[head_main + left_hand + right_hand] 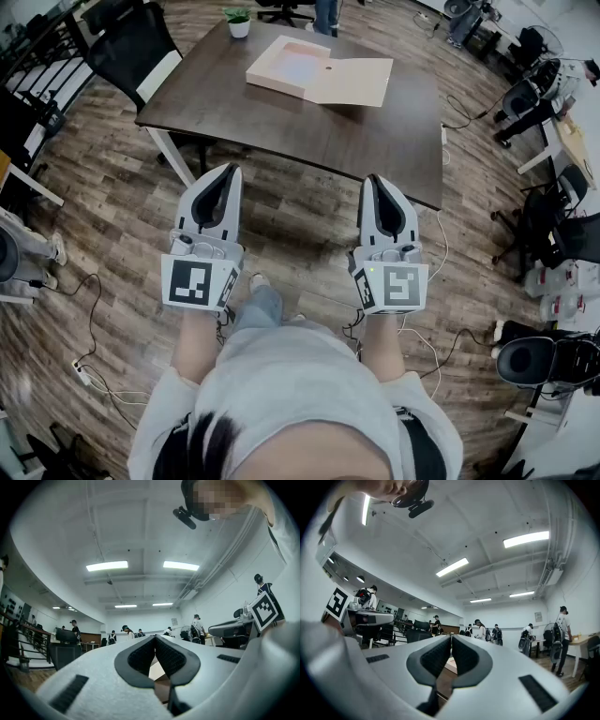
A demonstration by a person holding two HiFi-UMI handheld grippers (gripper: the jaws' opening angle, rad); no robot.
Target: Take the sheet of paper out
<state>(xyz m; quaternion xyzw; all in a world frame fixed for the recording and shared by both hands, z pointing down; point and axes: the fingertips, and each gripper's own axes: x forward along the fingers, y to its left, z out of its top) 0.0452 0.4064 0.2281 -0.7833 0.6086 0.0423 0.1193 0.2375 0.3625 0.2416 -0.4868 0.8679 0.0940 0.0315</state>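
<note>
Head view: both claws are held over the wood floor at 6 o'clock of the tabletop (281, 127), short of its near edge.
Sheet of paper (300, 64): flat, pale with a faint lilac cast, lying inside the tray of an open folder (272, 86).
Folder: tan box type, at 12 o'clock on the far half of the tabletop, its flap (356, 82) folded flat out toward 3 o'clock.
Left claw (228, 169): tips pressed together, nothing between them, well apart from the folder.
Right claw (373, 178): likewise closed tip to tip and empty.
Plant pot (239, 23): small, white, at 11 o'clock of the folder.
</note>
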